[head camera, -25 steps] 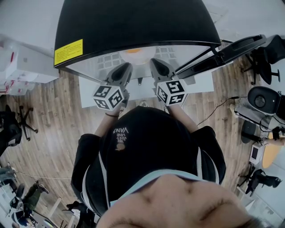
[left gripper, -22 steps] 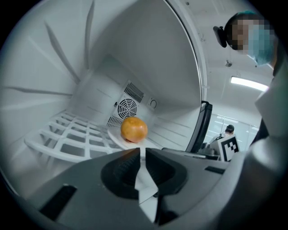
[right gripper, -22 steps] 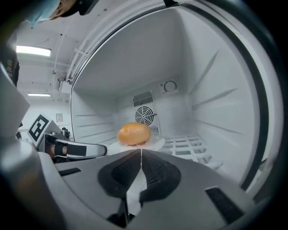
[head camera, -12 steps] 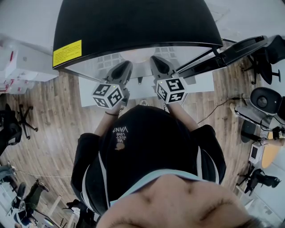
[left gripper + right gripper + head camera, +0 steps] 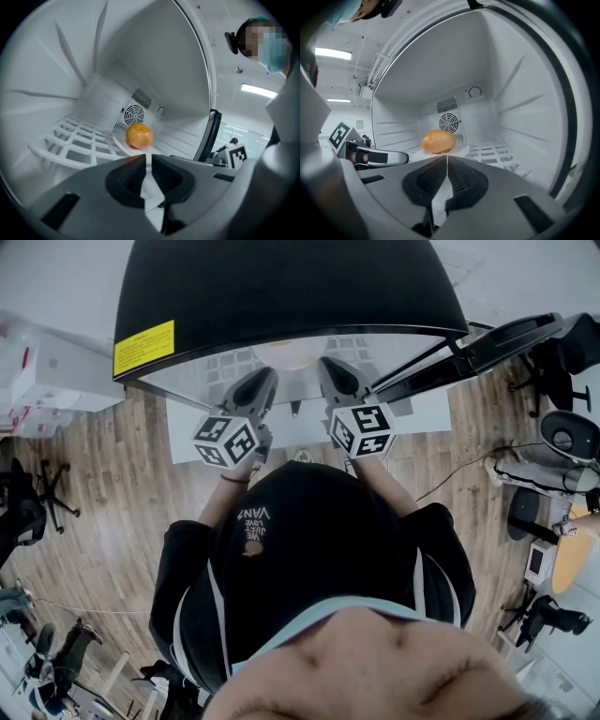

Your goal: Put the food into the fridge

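A round orange-brown piece of food (image 5: pixel 139 136) (image 5: pixel 438 141) lies on a white plate (image 5: pixel 119 141) (image 5: pixel 461 150) inside the white fridge, above its wire shelf (image 5: pixel 75 140). My left gripper (image 5: pixel 146 157) is shut on the plate's near rim from the left. At the same rim, to the right, my right gripper (image 5: pixel 446 157) is shut on the plate too. In the head view both grippers (image 5: pixel 265 382) (image 5: pixel 330 369) reach side by side under the fridge's black top (image 5: pixel 281 287). The plate's underside is hidden, so I cannot tell whether it touches the shelf.
The fridge door (image 5: pixel 487 343) stands open at the right. A fan grille (image 5: pixel 449 123) sits in the back wall behind the food. White side walls close in on both sides. Office chairs (image 5: pixel 562 437) and wood floor lie around the fridge.
The orange food seen under the fridge's top edge one second ago has slipped out of the head view. Both grippers have barely moved.
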### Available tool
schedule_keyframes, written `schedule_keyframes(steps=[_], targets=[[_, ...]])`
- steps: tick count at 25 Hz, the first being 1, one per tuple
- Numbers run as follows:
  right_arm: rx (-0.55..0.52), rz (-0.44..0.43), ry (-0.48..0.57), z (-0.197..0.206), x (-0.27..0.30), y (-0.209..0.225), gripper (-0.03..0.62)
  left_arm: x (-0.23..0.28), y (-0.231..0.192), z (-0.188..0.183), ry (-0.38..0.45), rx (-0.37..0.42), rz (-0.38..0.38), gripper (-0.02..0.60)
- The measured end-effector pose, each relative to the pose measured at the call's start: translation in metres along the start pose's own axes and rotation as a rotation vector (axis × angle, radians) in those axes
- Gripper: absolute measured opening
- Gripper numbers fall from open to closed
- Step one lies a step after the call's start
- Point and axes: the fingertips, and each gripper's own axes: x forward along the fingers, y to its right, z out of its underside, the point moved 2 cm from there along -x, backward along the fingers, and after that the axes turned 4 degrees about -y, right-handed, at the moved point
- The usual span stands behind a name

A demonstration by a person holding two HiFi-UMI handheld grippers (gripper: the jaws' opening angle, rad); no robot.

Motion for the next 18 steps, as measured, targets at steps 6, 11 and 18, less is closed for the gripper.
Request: schedule_keyframes(steps=[6, 11, 18], targets=[[0.007, 0.007, 0.013, -0.002, -0.006, -0.003, 0.014, -0.005, 0.003, 0.0, 0.003, -0.001, 0.005, 0.046], [0.001, 0.013, 0.023, -0.003, -0.011, -0.007, 0.012, -0.01, 0.005, -0.001, 0.011, 0.007, 0.011, 0.046], [-0.002, 0.029, 0.033, -0.004, -0.022, -0.016, 0.012, -0.022, 0.01, -0.002, 0.017, 0.018, 0.026, 0.046]])
